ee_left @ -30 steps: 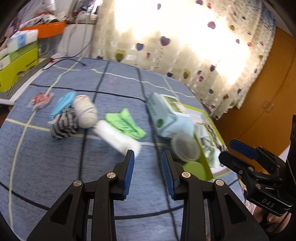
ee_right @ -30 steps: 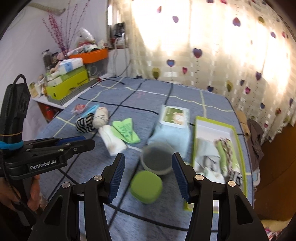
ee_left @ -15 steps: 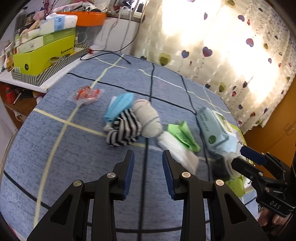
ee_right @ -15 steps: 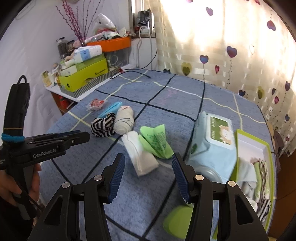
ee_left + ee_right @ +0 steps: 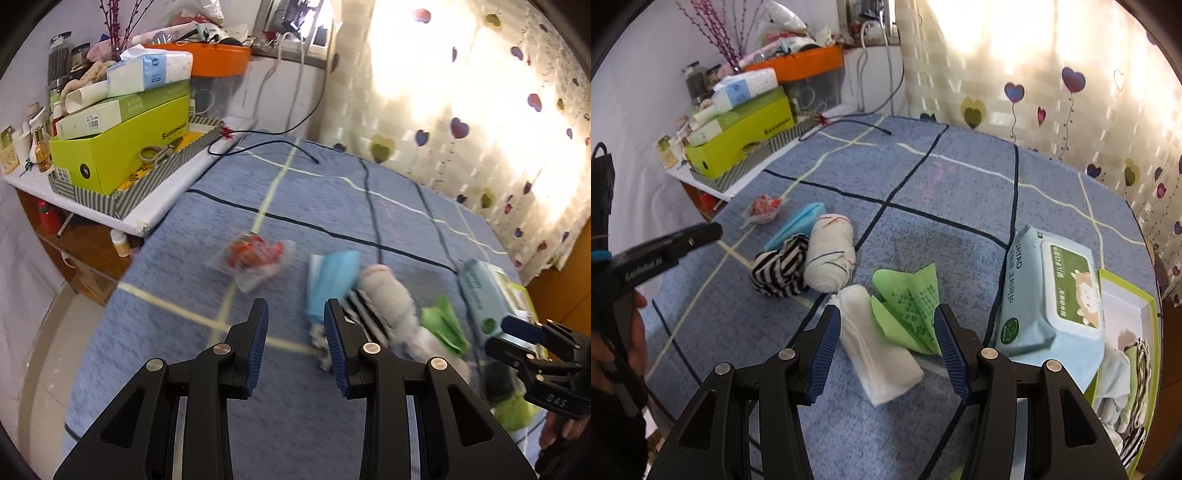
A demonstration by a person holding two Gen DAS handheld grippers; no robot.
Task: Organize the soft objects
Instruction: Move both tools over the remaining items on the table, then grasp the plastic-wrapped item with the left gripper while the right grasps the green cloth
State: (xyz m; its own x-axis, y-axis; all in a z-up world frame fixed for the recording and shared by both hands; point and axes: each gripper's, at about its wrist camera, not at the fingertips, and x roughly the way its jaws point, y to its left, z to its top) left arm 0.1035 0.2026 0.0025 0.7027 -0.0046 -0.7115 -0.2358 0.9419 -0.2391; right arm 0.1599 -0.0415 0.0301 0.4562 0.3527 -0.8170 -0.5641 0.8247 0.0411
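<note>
Left of the wet-wipes pack (image 5: 1049,291) on the blue-checked tabletop (image 5: 960,192), loose soft things lie unsorted: a blue mask (image 5: 796,225), a striped sock roll (image 5: 781,271), a white sock roll (image 5: 831,262), a white folded cloth (image 5: 879,354) and a green paper packet (image 5: 908,306). Right of the pack, the green-rimmed box (image 5: 1145,306) already holds some fabric, so I judge most sorting remains. The left tongs (image 5: 295,347) hover apart and empty above the mask, while the right tongs (image 5: 884,350) hang apart and empty over the cloth.
</note>
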